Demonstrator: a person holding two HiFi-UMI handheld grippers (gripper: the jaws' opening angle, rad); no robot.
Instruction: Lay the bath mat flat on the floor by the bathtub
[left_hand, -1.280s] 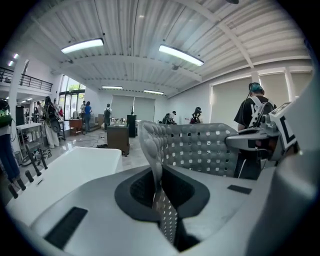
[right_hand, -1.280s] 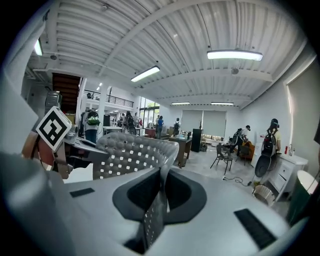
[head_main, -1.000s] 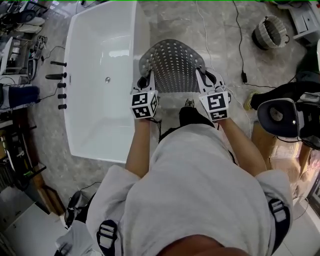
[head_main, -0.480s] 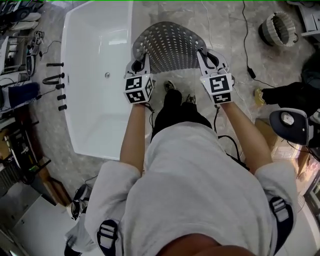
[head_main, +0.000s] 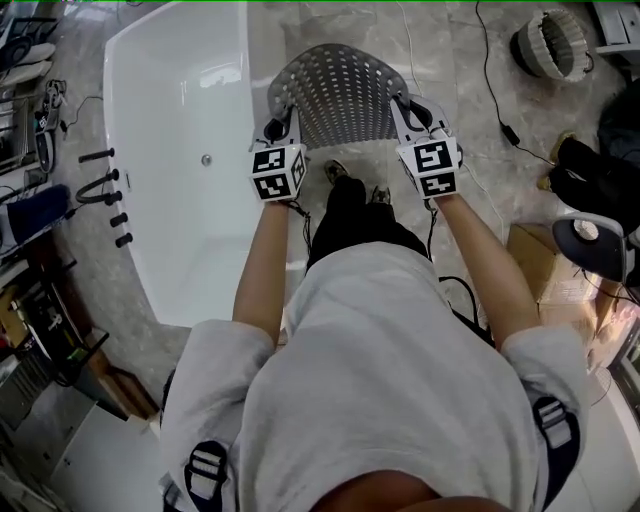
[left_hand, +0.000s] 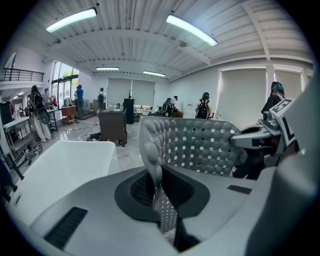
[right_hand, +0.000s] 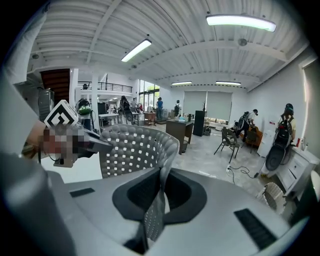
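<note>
Bath mat (head_main: 340, 95), grey w/ holes, is held up near the floor (head_main: 450, 60), just right of the white bathtub (head_main: 170, 200). Left tongs (head_main: 277, 128) are clenched on its near-left edge, right tongs (head_main: 412, 112) on its near-right edge; the mat's far end curls away. Far right: prob. a woven basket (head_main: 551, 45).

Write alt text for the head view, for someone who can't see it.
Seen from above, a person holds a grey perforated bath mat by its two near corners, left tongs and right tongs each shut on one corner. A white bathtub stands to the left, on a marbled floor.
</note>
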